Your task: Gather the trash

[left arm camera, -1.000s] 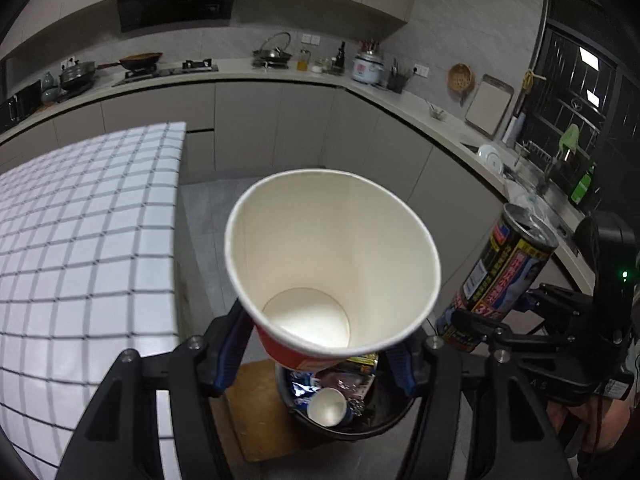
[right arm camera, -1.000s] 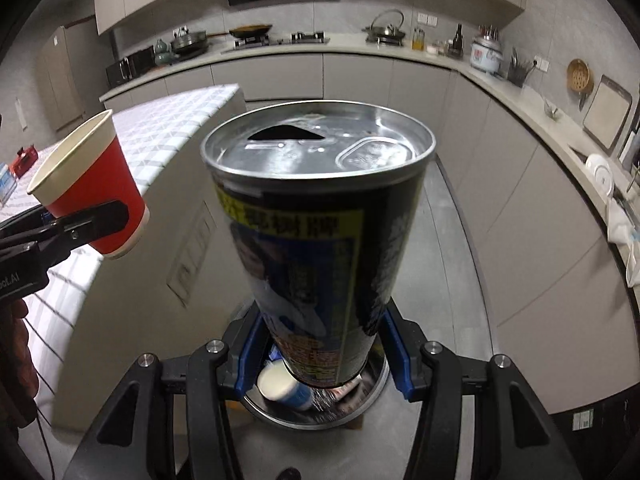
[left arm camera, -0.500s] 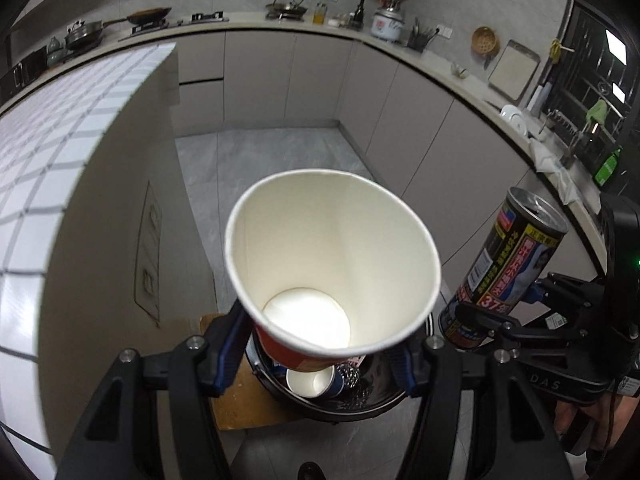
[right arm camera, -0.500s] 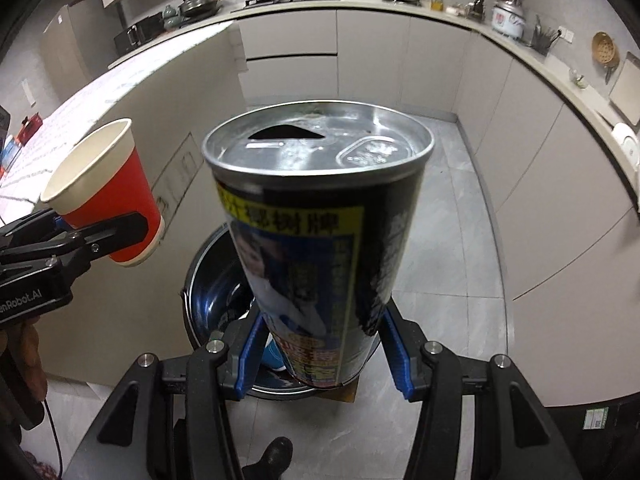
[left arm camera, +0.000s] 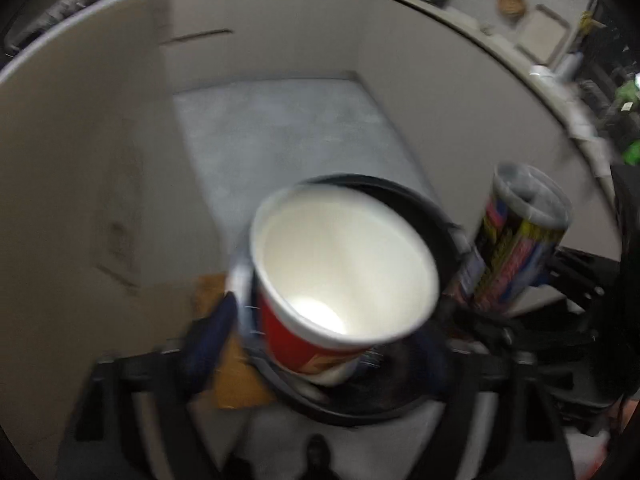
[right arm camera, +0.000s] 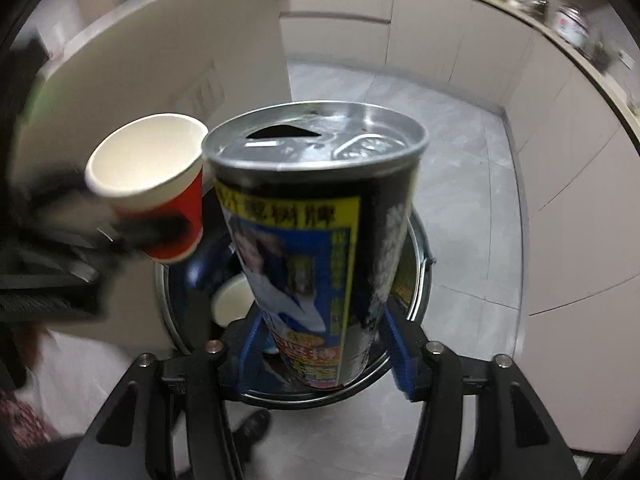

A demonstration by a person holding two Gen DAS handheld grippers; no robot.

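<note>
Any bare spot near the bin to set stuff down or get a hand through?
Bare: grey floor beyond the bin, between island wall and cabinet fronts. Crowded: right above the bin, where paper cup and can hang side by side; a white cup lies inside.

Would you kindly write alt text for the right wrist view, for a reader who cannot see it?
A printed drink can stands between the right gripper's just-opened blue pads, directly above a round trash bin. To its left, a red paper cup sits at the left gripper, also over the bin.
</note>
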